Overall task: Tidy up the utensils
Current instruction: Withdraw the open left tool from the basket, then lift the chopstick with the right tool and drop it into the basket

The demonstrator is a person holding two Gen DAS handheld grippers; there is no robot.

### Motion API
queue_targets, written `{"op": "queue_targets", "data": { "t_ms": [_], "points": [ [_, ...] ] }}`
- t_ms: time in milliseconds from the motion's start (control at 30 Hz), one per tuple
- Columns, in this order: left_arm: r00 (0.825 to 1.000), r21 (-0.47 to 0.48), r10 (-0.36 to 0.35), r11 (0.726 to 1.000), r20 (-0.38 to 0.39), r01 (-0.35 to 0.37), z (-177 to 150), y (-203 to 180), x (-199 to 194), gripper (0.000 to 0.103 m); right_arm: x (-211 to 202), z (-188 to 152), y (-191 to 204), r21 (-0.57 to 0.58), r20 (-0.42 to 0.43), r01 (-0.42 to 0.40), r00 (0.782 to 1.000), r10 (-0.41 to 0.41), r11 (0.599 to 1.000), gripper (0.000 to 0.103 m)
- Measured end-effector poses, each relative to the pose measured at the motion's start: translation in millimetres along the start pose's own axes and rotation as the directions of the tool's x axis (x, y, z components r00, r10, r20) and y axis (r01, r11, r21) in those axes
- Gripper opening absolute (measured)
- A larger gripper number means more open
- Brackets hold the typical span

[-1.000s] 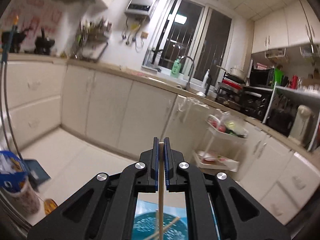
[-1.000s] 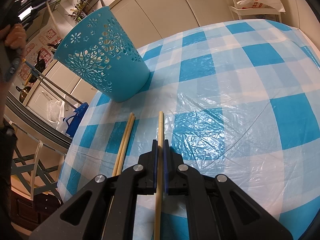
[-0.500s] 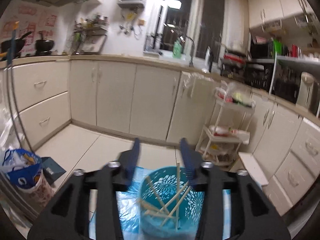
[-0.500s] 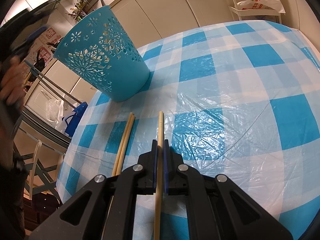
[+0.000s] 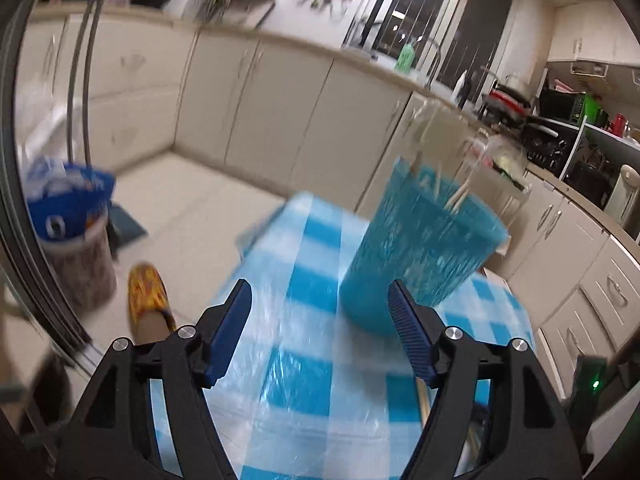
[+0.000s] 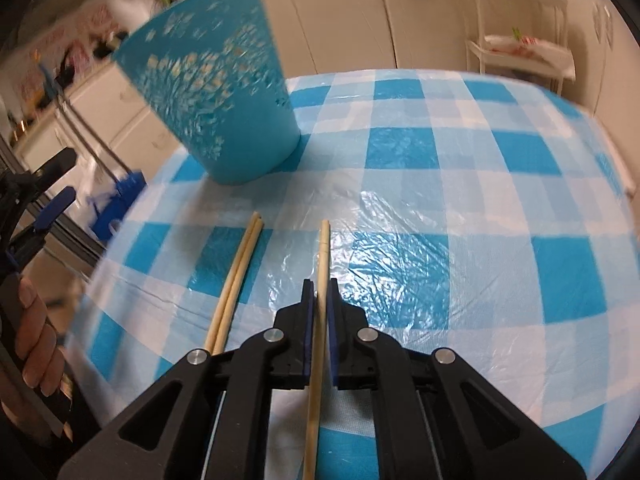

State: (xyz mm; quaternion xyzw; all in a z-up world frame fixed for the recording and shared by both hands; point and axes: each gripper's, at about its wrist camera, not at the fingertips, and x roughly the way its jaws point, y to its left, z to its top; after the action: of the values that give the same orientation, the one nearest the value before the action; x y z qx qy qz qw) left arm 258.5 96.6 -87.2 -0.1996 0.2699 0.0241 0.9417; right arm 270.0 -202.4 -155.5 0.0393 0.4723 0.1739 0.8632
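A teal perforated basket [image 5: 420,252] [image 6: 224,112] stands on the blue-and-white checked table [image 5: 304,360] [image 6: 440,152], with several chopsticks [image 5: 460,196] poking out of it. My left gripper [image 5: 319,286] hangs low over the cloth just left of the basket; its jaws are opening and nothing is between them. My right gripper [image 6: 319,292] is shut on a single chopstick [image 6: 323,248] that points at the basket, and its jaws are just starting to ease open. A pair of chopsticks [image 6: 236,276] lies on the cloth to its left.
The table's left edge drops to a tiled floor with a blue bag in a bin [image 5: 68,200] and a yellow slipper [image 5: 146,296]. A hand [image 6: 36,344] holds the left tool at the right wrist view's left edge. Cabinets and a white trolley [image 6: 520,48] stand behind.
My left gripper let its chopstick go into the basket, opened wide and sank down beside the basket toward the table. The right gripper shifted a little and kept its chopstick.
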Motion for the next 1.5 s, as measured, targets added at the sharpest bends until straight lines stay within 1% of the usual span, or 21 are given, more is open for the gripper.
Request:
{"op": "queue_targets", "data": {
  "t_ms": [67, 167, 200, 267, 333, 367, 400, 433, 500, 567, 667, 767, 900, 1000, 1067, 1133, 1167, 1200, 1267, 1400, 1500],
  "points": [
    [1.000, -0.024, -0.016, 1.000, -0.024, 0.016, -5, 6, 8, 0.067, 3, 3, 10, -0.056, -0.018, 0.038, 0.999, -0.040, 0.998, 0.017],
    [0.999, -0.061, -0.032, 0.998, -0.036, 0.029, -11, 14, 13, 0.067, 7, 2, 26, -0.150, -0.013, 0.131, 0.991, -0.134, 0.980, 0.017],
    [0.999, -0.070, -0.033, 0.997, -0.038, 0.030, -14, 15, 16, 0.067, 7, 2, 28, -0.156, -0.012, 0.138, 0.990, -0.141, 0.978, 0.016],
    [0.999, -0.085, -0.022, 0.996, -0.042, 0.018, -21, 21, 19, 0.067, 7, 2, 28, -0.146, -0.017, 0.123, 0.992, -0.127, 0.982, 0.009],
    [0.999, -0.106, -0.003, 0.994, -0.049, -0.002, -30, 26, 24, 0.067, 7, 0, 27, -0.133, -0.008, 0.125, 0.992, -0.128, 0.983, 0.008],
    [0.999, -0.117, -0.009, 0.993, -0.040, 0.004, -30, 26, 23, 0.067, 7, 0, 27, -0.121, -0.003, 0.122, 0.992, -0.123, 0.985, 0.007],
    [1.000, -0.127, -0.004, 0.992, -0.011, 0.003, -29, 28, 19, 0.067, 6, -2, 24, -0.096, 0.006, 0.109, 0.994, -0.109, 0.989, 0.007],
    [1.000, -0.137, -0.003, 0.991, 0.000, 0.003, -28, 29, 17, 0.067, 5, -2, 22, -0.075, 0.013, 0.098, 0.995, -0.097, 0.992, 0.006],
    [1.000, -0.160, 0.002, 0.987, -0.009, -0.003, -28, 33, 19, 0.067, 3, -4, 14, -0.004, 0.033, 0.048, 0.998, -0.048, 0.999, 0.006],
    [1.000, -0.168, -0.003, 0.986, 0.009, 0.005, -28, 34, 16, 0.067, 2, -4, 6, 0.055, 0.045, 0.006, 0.999, -0.009, 0.998, 0.006],
    [1.000, -0.169, -0.013, 0.985, 0.003, 0.013, -27, 33, 18, 0.068, 0, -6, -1, 0.129, 0.057, -0.024, 0.998, 0.017, 0.991, 0.006],
    [1.000, -0.172, -0.019, 0.985, 0.000, 0.019, -28, 34, 19, 0.068, -9, -7, 2, 0.152, 0.079, -0.050, 0.996, 0.038, 0.987, 0.006],
    [1.000, -0.176, -0.030, 0.984, 0.003, 0.030, -29, 34, 18, 0.069, -33, -1, 9, 0.152, 0.128, -0.073, 0.990, 0.054, 0.986, 0.006],
    [0.999, -0.182, -0.035, 0.983, 0.004, 0.035, -30, 35, 19, 0.069, -61, 14, 13, 0.163, 0.202, -0.119, 0.976, 0.085, 0.979, 0.006],
    [0.999, -0.183, -0.037, 0.983, -0.002, 0.036, -30, 36, 20, 0.070, -82, 29, 17, 0.167, 0.265, -0.162, 0.958, 0.114, 0.973, 0.006],
    [0.999, -0.180, -0.035, 0.983, -0.010, 0.033, -30, 35, 21, 0.070, -102, 50, 23, 0.160, 0.329, -0.210, 0.932, 0.148, 0.964, 0.006],
    [0.999, -0.179, -0.034, 0.983, -0.013, 0.032, -30, 35, 22, 0.070, -107, 58, 25, 0.154, 0.349, -0.224, 0.924, 0.159, 0.962, 0.006],
    [0.999, -0.178, -0.034, 0.983, -0.014, 0.031, -30, 35, 22, 0.070, -116, 71, 30, 0.140, 0.379, -0.245, 0.908, 0.177, 0.959, 0.006],
    [0.999, -0.178, -0.033, 0.984, -0.017, 0.029, -30, 34, 23, 0.070, -125, 93, 39, 0.111, 0.415, -0.273, 0.886, 0.205, 0.956, 0.006],
    [0.999, -0.178, -0.034, 0.984, -0.020, 0.030, -30, 34, 24, 0.070, -130, 140, 60, 0.049, 0.477, -0.290, 0.848, 0.233, 0.956, 0.006],
    [0.999, -0.179, -0.040, 0.983, -0.021, 0.035, -31, 35, 24, 0.070, -125, 169, 70, 0.027, 0.523, -0.265, 0.825, 0.212, 0.964, 0.006]
  ]
}}
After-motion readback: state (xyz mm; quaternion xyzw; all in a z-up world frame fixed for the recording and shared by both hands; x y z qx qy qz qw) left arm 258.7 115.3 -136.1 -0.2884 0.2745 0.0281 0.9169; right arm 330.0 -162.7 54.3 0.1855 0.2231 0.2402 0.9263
